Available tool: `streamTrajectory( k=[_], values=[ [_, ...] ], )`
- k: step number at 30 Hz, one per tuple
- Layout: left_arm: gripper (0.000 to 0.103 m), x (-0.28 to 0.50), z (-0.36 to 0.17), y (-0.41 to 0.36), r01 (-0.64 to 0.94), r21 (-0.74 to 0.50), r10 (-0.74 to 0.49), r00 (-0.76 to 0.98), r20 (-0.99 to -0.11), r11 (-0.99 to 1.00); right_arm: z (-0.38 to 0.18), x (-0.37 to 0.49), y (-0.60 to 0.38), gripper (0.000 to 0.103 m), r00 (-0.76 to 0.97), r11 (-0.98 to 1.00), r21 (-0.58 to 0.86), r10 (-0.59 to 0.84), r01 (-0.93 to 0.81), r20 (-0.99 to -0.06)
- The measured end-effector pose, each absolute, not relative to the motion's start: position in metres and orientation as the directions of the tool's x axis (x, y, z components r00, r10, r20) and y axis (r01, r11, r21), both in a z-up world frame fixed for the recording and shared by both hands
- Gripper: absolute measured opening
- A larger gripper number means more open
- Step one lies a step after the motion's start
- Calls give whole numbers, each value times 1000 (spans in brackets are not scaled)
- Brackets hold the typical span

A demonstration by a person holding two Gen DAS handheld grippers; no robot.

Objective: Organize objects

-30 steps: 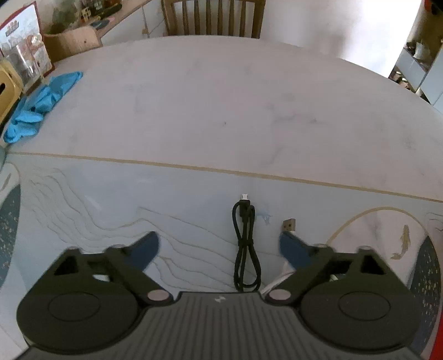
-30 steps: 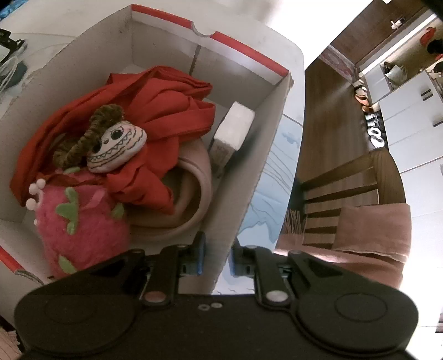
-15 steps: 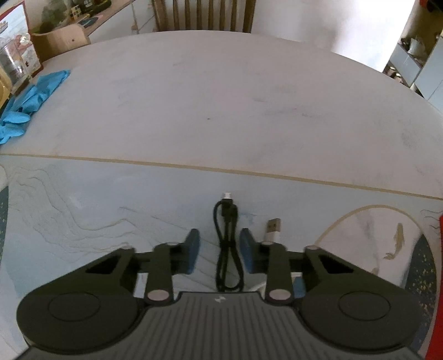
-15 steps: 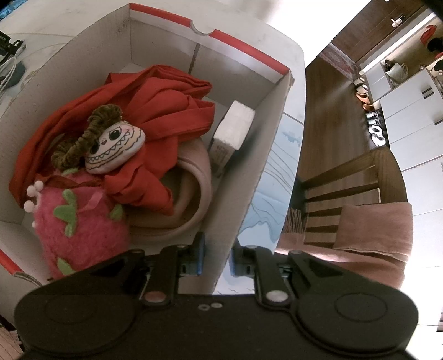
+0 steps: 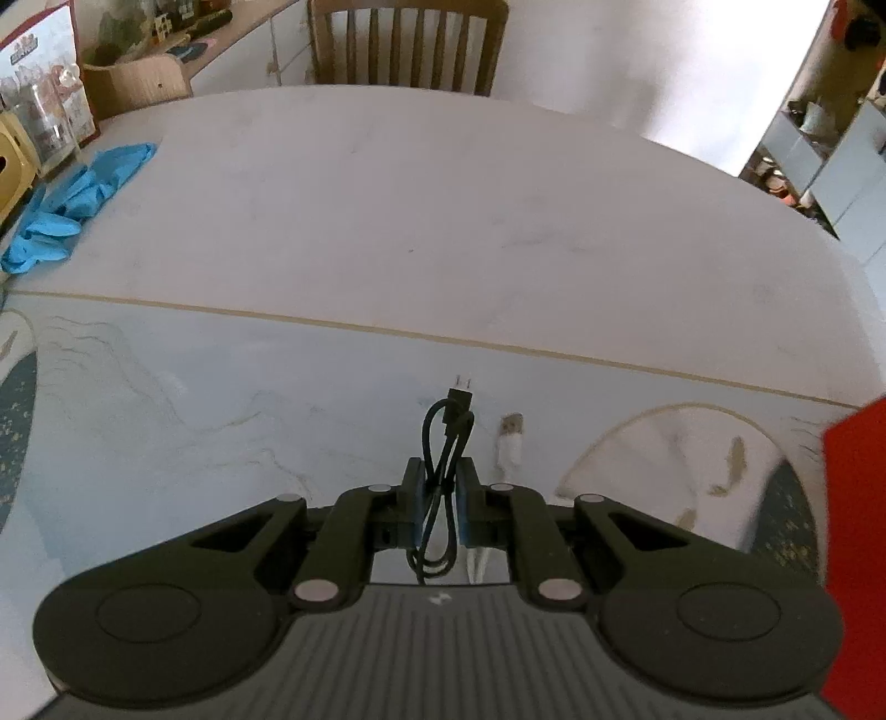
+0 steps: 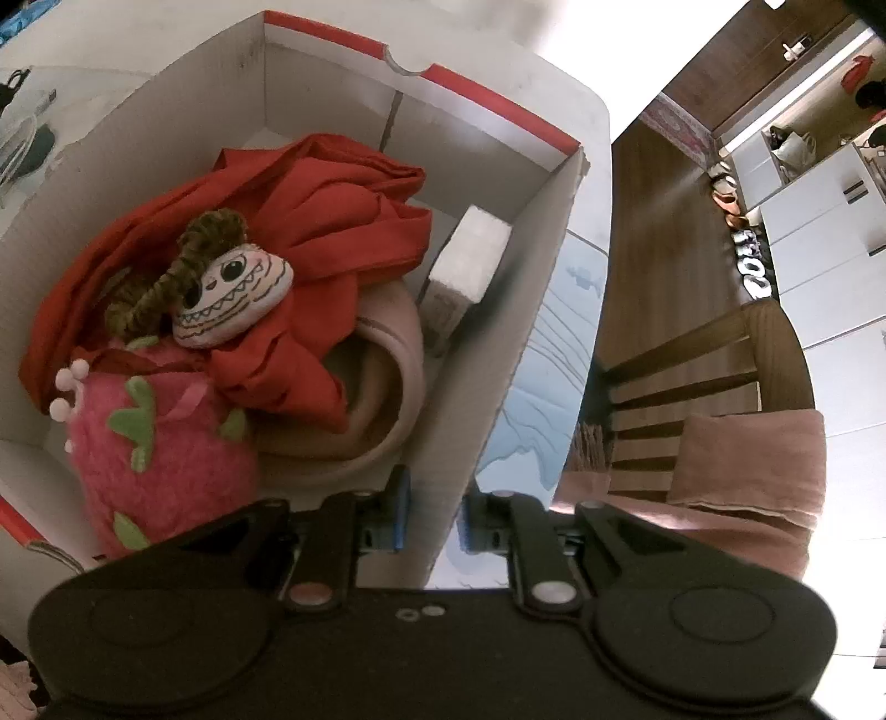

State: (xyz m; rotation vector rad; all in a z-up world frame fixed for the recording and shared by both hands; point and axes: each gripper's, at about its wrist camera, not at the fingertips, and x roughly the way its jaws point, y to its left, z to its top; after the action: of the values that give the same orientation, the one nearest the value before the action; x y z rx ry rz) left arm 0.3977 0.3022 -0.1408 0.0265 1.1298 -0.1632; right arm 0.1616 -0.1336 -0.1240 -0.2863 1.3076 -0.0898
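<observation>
In the left wrist view a bundled black cable [image 5: 449,421] sits between the blue pads of my left gripper [image 5: 441,482], whose jaws are closing and press on its strands. Its plug end sticks out ahead of the fingertips, over the pale blue mat [image 5: 221,421]. A white USB cable [image 5: 509,443] lies just to the right on the mat. In the right wrist view my right gripper [image 6: 434,498] is shut on the near wall of a white cardboard box [image 6: 498,354] with red rims. The box holds a red cloth [image 6: 332,210], a doll head [image 6: 232,299] and a pink strawberry plush [image 6: 160,448].
Blue gloves [image 5: 72,194] lie at the table's far left, and a wooden chair [image 5: 407,44] stands behind the table. A red box side [image 5: 853,526] fills the right edge. A beige cloth [image 6: 382,387] and small white carton [image 6: 465,260] are in the box. A towel-draped chair [image 6: 747,465] stands beside the table.
The left gripper's jaws went from wide open to pinched on the black cable, and the view has pulled back from the mat. The right gripper and box look unchanged.
</observation>
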Motion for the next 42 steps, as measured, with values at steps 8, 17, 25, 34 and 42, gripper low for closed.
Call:
streamTrajectory(
  k=[8,17,25,34,42],
  values=[
    [8,361,-101,300,196,-95,-172,431,-886,976,-122,157,-137,14,281,961,-256,-218,-108,-935],
    [4,320,-53,280,291,-113,-241,454,-858,950,-121,154,-137,13,295,960,-250,-205,-123,-933],
    [4,296,-17,240,403,-107,-306,472,-827,909,-121,151,-136,13,307,958,-254,-204,-131,-929],
    [5,299,-49,230,444,-62,-272,428,-862,894,-121,150,-134,13,307,956,-260,-209,-135,-928],
    [61,303,-103,233,575,-5,-255,355,-899,818,-121,153,-129,13,296,952,-273,-224,-136,-929]
  ],
)
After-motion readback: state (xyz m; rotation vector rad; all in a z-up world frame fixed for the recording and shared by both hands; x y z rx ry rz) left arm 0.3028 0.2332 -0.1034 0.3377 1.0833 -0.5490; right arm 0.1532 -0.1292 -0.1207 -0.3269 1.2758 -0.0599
